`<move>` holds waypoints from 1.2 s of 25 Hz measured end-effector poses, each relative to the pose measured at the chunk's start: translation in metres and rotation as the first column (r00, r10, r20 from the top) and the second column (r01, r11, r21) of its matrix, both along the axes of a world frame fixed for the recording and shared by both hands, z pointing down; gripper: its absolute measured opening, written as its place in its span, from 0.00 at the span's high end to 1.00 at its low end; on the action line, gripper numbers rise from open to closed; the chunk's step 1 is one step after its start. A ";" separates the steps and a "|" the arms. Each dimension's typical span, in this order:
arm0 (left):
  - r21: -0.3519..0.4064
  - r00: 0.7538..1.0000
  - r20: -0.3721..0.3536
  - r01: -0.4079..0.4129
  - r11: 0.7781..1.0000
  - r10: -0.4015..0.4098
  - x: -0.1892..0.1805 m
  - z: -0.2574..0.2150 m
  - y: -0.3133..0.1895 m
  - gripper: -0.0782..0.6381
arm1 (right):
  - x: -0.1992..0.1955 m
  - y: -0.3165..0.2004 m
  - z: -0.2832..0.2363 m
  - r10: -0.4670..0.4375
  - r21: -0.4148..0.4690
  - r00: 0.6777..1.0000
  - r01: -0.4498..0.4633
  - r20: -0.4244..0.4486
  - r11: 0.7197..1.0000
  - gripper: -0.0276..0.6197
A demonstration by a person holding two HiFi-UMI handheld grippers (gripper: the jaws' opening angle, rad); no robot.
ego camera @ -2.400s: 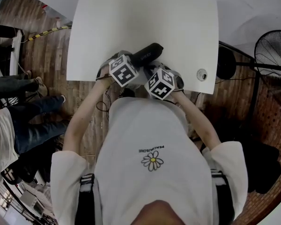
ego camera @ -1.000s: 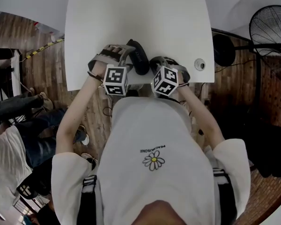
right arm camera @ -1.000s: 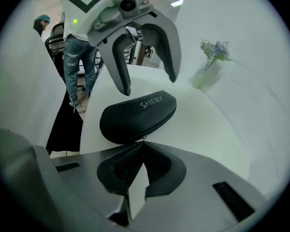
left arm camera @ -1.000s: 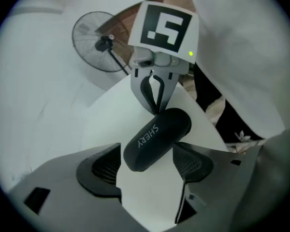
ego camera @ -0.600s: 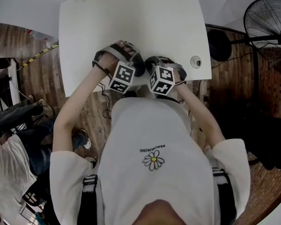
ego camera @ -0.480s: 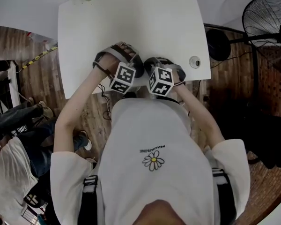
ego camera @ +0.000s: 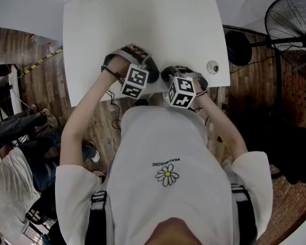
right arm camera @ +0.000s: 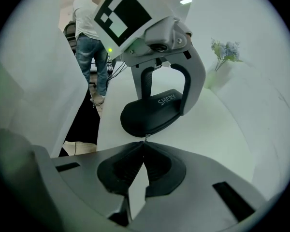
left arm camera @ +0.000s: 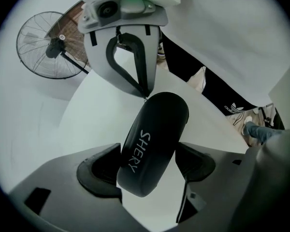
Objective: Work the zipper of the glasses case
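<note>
Left hand-held gripper (left arm camera: 147, 169): just opened wide, case (left arm camera: 153, 137) between.
Right hand-held gripper (right arm camera: 144, 151): together on pull (right arm camera: 145, 138), case's 6 o'clock end.

White capitals spelling SHERY run along the lid of the black glasses case (left arm camera: 152, 139), readable in both gripper views. The person's white T-shirt (ego camera: 166, 137) bears a small line of print beside a daisy, too small to read surely. A white trefoil logo marks a dark garment (left arm camera: 217, 100) at the right. Black-and-white square codes cover the left marker cube (ego camera: 134, 82) and the right marker cube (ego camera: 182, 92)
</note>
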State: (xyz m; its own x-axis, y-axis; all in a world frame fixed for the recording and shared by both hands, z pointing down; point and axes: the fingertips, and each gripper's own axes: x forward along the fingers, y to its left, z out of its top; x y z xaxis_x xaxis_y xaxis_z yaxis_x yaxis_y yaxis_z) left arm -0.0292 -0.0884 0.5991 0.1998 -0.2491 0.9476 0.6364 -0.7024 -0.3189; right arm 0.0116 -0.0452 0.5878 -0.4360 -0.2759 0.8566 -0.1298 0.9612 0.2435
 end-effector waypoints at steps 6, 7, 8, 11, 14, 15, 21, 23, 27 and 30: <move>-0.112 0.992 -0.020 0.121 0.986 -0.124 0.010 0.000 -0.007 0.39 | 0.010 0.011 -0.003 0.018 -0.044 1.000 -0.018 0.012 0.999 0.95; -0.128 0.986 -0.036 0.154 0.980 -0.160 0.012 0.000 -0.011 0.39 | 0.008 0.020 -0.002 -0.024 -0.066 1.000 0.024 0.007 0.998 0.95; -0.145 0.978 -0.057 0.192 0.971 -0.202 0.014 -0.001 -0.018 0.39 | 0.007 0.030 0.001 -0.069 -0.078 0.998 0.068 -0.006 0.995 0.95; -0.161 0.965 -0.098 0.226 0.961 -0.243 0.013 -0.005 -0.031 0.40 | 0.014 0.029 0.004 -0.007 -0.003 1.000 0.007 0.004 1.000 0.95; -0.118 0.976 -0.106 0.178 0.977 -0.191 0.011 -0.004 -0.032 0.42 | 0.027 -0.004 -0.004 0.144 0.039 0.986 -0.148 0.087 0.988 0.95; -0.112 0.977 -0.107 0.170 0.979 -0.182 0.010 -0.004 -0.032 0.42 | 0.029 -0.014 -0.005 0.130 0.049 0.988 -0.135 0.081 0.990 0.93; -0.081 0.984 -0.157 0.077 0.994 -0.089 0.011 -0.005 -0.030 0.44 | 0.024 -0.052 -0.005 -0.036 0.019 0.998 0.035 0.053 0.999 0.73; -0.073 0.983 -0.172 0.058 0.996 -0.069 0.010 -0.005 -0.031 0.44 | 0.020 -0.052 -0.001 -0.103 -0.047 0.994 0.105 0.042 0.993 0.75; -0.082 0.987 -0.143 0.064 0.995 -0.076 0.011 -0.003 -0.031 0.44 | 0.019 -0.060 0.008 -0.206 -0.088 0.978 0.205 -0.010 0.975 0.81; -0.089 0.990 -0.118 0.070 0.994 -0.080 0.011 -0.002 -0.032 0.44 | 0.015 -0.063 0.013 -0.316 -0.109 0.944 0.306 -0.095 0.946 0.83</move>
